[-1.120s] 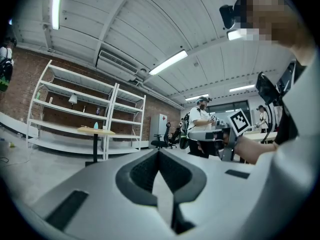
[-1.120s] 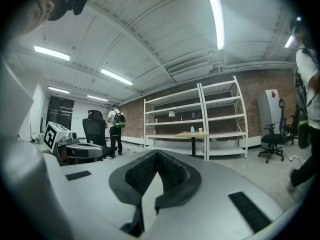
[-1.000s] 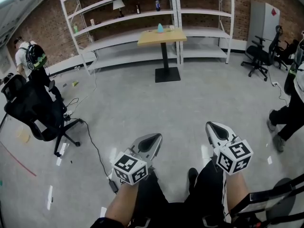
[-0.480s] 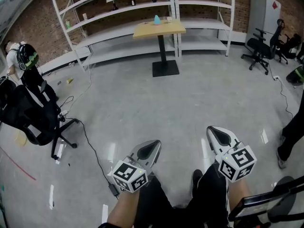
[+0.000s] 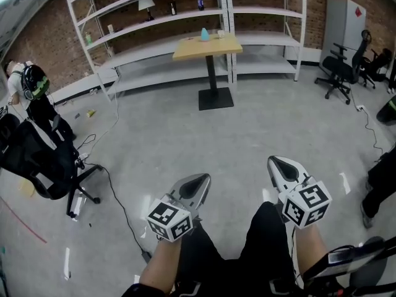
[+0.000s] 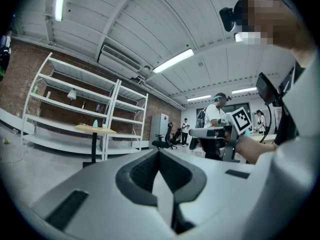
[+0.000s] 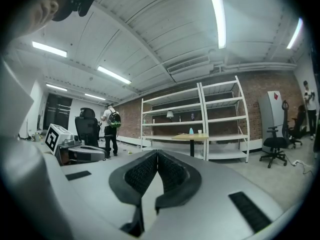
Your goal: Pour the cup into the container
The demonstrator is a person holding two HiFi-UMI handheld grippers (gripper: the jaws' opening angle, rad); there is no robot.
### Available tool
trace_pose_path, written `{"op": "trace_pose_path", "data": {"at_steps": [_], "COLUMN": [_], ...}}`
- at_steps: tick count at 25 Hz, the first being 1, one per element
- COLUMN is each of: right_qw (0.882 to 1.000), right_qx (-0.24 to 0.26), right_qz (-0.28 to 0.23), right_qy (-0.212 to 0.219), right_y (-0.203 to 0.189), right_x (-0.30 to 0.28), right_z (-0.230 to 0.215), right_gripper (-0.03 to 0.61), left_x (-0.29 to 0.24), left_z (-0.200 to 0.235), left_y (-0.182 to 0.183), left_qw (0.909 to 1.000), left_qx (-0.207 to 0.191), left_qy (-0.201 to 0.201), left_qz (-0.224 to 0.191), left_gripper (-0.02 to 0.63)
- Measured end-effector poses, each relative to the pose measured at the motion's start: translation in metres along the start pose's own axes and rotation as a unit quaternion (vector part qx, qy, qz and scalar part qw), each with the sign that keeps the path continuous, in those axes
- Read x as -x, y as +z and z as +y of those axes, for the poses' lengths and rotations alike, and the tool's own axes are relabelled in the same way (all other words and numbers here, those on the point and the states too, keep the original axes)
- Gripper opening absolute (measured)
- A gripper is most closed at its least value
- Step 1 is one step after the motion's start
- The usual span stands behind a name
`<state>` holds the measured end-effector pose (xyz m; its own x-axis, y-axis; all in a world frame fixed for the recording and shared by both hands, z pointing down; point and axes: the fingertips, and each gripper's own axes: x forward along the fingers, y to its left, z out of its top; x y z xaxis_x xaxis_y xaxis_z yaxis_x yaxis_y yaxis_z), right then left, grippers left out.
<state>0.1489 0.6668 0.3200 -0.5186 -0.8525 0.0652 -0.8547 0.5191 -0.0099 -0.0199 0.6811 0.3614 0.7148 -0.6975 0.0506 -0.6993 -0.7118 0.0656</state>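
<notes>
A wooden-topped pedestal table (image 5: 207,47) stands far across the floor in front of the shelves. On it are a small blue object (image 5: 204,34) and a small white cup (image 5: 220,34), both too distant to make out in detail. My left gripper (image 5: 201,177) and right gripper (image 5: 276,161) are held level above the floor, well short of the table, both shut and empty. The table (image 6: 95,129) shows small at the left in the left gripper view. The right gripper view has the blue object (image 7: 190,131) and the cup (image 7: 199,132) straight beyond the shut jaws.
White metal shelving (image 5: 154,30) lines the brick wall behind the table. A black office chair (image 5: 37,159) with a floor cable (image 5: 120,197) and a person (image 5: 34,88) are at left. Another office chair (image 5: 337,73) and a person's leg (image 5: 380,178) are at right.
The view has advanced across the floor towards the table. The person at the right has slid almost out of view. Both grippers keep their pose in front of me, still shut.
</notes>
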Motion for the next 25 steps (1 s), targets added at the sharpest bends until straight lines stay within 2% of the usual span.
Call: {"op": "trace_pose_path", "data": {"at_steps": [4, 10, 25], "right_qw": [1.000, 1.000, 0.999], "right_qx": [0.014, -0.010, -0.018], "right_qz": [-0.002, -0.002, -0.030], "right_qy": [-0.004, -0.028, -0.036], "right_y": [0.007, -0.001, 0.018], "right_x": [-0.012, -0.045, -0.195], "right_z": [-0.019, -0.072, -0.182], "right_gripper": [0.002, 0.002, 0.002], "left_x": [-0.039, -0.103, -0.247], "left_z": [0.013, 0.038, 0.161], "left_y": [0.015, 0.017, 0.044], "left_qw": [0.9998, 0.9989, 0.9981], "left_qx": [-0.009, -0.015, -0.029], "left_qy": [-0.017, -0.045, -0.055], "left_qz": [-0.009, 0.001, 0.001], "left_gripper": [-0.002, -0.002, -0.002]}}
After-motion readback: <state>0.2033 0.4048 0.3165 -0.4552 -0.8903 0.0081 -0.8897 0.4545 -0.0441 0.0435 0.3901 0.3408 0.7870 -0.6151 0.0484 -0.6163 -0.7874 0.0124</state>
